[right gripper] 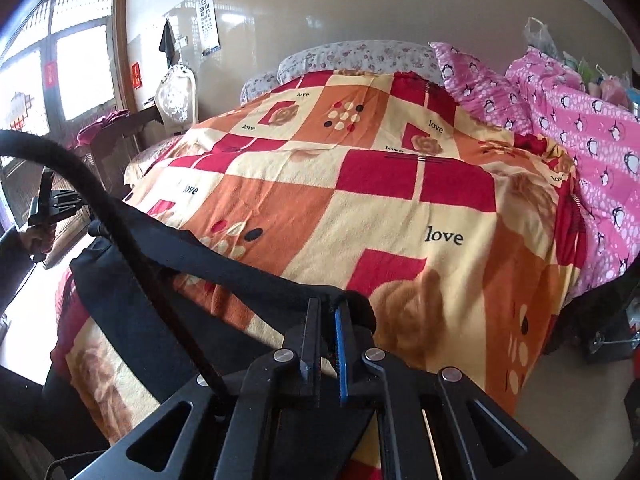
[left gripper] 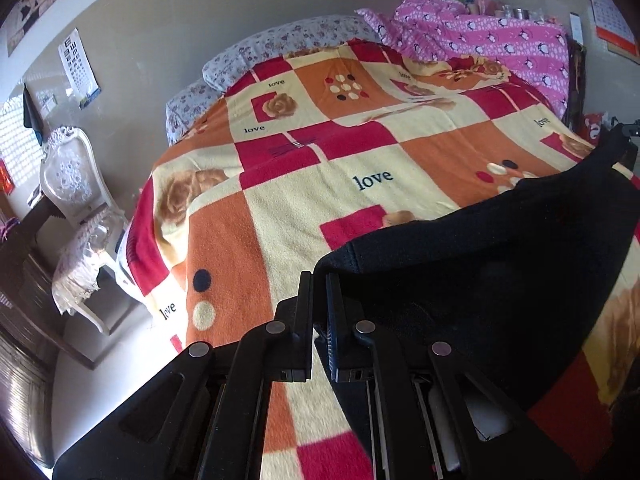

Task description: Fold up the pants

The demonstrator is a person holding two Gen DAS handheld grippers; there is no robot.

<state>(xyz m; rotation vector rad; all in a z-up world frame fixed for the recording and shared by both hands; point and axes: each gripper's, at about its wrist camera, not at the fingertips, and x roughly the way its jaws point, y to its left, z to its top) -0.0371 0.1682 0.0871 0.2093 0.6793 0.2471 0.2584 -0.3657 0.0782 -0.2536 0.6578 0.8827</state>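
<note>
Black pants (left gripper: 480, 260) hang stretched between my two grippers above the bed. In the left wrist view my left gripper (left gripper: 319, 280) is shut on one corner of the fabric, which runs right and away toward my right gripper (left gripper: 630, 130) at the frame's edge. From the right wrist camera, the right gripper (right gripper: 327, 306) pinches the pants' edge (right gripper: 240, 272). The cloth sags left to the left gripper (right gripper: 46, 200), held by a hand (right gripper: 36, 236). A black cord (right gripper: 120, 220) arcs across the left side of that view.
The bed carries a red, orange and cream "love" blanket (left gripper: 320, 184) (right gripper: 400, 200). A pink penguin quilt (left gripper: 500, 48) (right gripper: 580, 140) is piled at the far right, and a floral pillow (left gripper: 288, 44) lies at the head. A white chair (left gripper: 76, 184) and a dark cabinet (left gripper: 20, 280) stand left.
</note>
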